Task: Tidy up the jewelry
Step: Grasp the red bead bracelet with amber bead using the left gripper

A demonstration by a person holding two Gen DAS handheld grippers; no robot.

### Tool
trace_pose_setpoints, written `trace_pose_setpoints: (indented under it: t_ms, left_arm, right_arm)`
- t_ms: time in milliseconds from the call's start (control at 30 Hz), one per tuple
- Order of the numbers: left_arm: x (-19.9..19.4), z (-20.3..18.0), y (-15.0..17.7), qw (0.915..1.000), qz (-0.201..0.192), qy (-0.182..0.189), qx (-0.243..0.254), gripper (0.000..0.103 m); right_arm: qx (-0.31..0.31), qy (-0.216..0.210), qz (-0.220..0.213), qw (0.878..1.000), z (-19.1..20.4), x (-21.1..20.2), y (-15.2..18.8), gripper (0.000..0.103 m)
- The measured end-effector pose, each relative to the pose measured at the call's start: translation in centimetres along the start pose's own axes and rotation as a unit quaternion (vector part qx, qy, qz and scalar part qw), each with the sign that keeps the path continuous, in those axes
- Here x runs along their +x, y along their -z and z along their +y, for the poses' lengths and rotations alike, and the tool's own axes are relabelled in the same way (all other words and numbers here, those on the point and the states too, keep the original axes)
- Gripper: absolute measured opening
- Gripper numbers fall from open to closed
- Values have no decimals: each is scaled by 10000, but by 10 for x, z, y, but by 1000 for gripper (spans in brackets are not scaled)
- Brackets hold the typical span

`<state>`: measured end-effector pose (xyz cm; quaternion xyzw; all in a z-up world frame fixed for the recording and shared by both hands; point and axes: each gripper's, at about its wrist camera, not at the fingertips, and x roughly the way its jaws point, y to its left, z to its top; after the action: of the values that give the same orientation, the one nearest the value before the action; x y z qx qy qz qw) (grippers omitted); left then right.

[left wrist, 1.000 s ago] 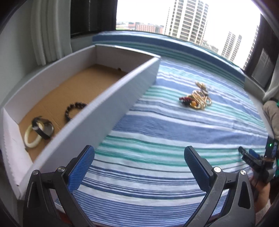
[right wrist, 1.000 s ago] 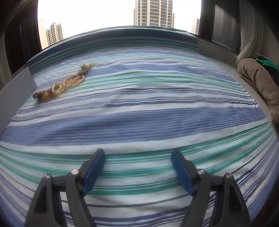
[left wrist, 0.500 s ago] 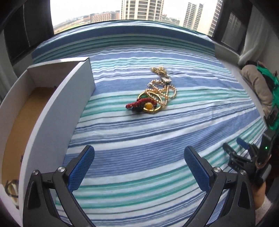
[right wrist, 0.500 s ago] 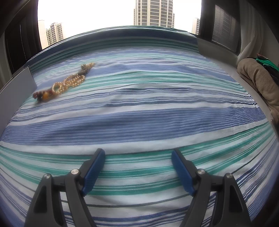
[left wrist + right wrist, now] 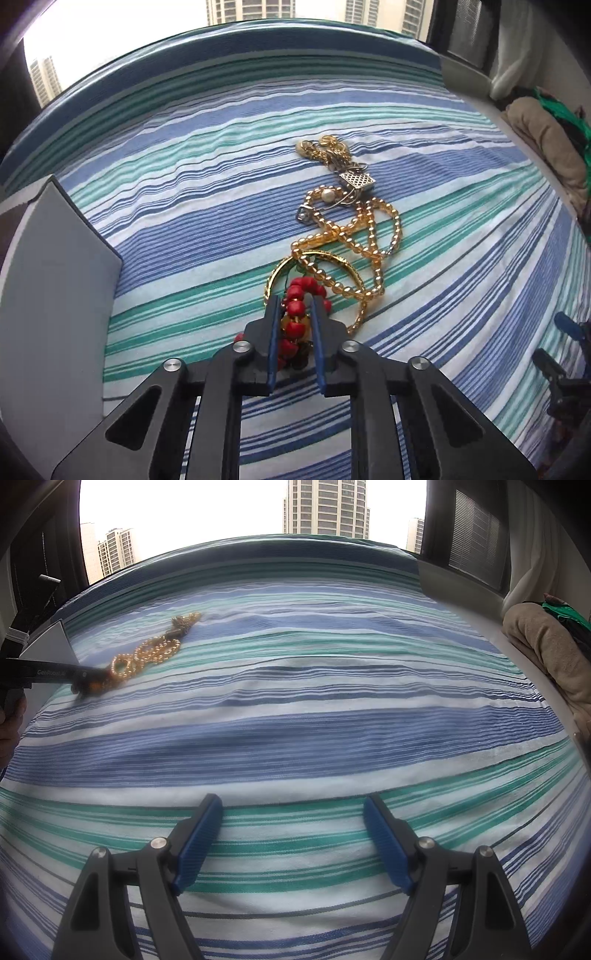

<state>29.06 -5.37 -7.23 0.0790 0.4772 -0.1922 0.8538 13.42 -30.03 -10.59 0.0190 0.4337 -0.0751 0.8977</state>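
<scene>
A tangle of jewelry lies on the striped bedspread: a red bead bracelet (image 5: 296,307), a gold bangle (image 5: 334,257), an amber bead strand (image 5: 369,236) and gold chains with a square pendant (image 5: 357,180). My left gripper (image 5: 295,300) is shut on the red bead bracelet at the near end of the pile. In the right wrist view the pile (image 5: 147,655) shows far left with the left gripper (image 5: 79,686) at it. My right gripper (image 5: 293,805) is open and empty, low over the bedspread, far from the pile.
The white cardboard box's wall (image 5: 48,295) stands at the left, next to the pile. Folded beige clothes (image 5: 546,147) lie at the right bed edge. A window with high-rises runs behind the bed. The right gripper also shows at the left wrist view's right edge (image 5: 565,354).
My left gripper swung from the box toward the pile, moved in and closed on the red bead bracelet. The right gripper has not moved.
</scene>
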Motion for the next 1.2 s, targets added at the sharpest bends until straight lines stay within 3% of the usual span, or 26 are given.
trace_pose_setpoints:
  t_ms: [300,367,600,767,1000,1067,1200]
  left_arm:
    - [-85,-3,64,9990,-74,342,-283,13]
    - [-97,-2,80,9981,-45,496,-360,8]
    - [-119,17,129,9948,26,507,-877,8]
    - [-129,47,146,9888,-29,616,-1361,9]
    - [-130,51,149,9897,-2,594,-1301,41]
    - [-125,51,150,9897,-2,396,-1377,52]
    - [-99,47,150,9917,312,-405,-1178,53]
  right_arm:
    - [4,-1,-1,10000,0,0,0,81]
    - [5,-1,0,10000,0,0,0,81]
    - [7,-6,-1,10000,0,0,0,81]
    - [8,-8,-1,10000,0,0,0,81]
    - [11,-12,-1,10000,0,0,0,81]
    - [12,-14,-1,10000,0,0,0,81]
    - [13,-15,-2,10000,0,0,0,81]
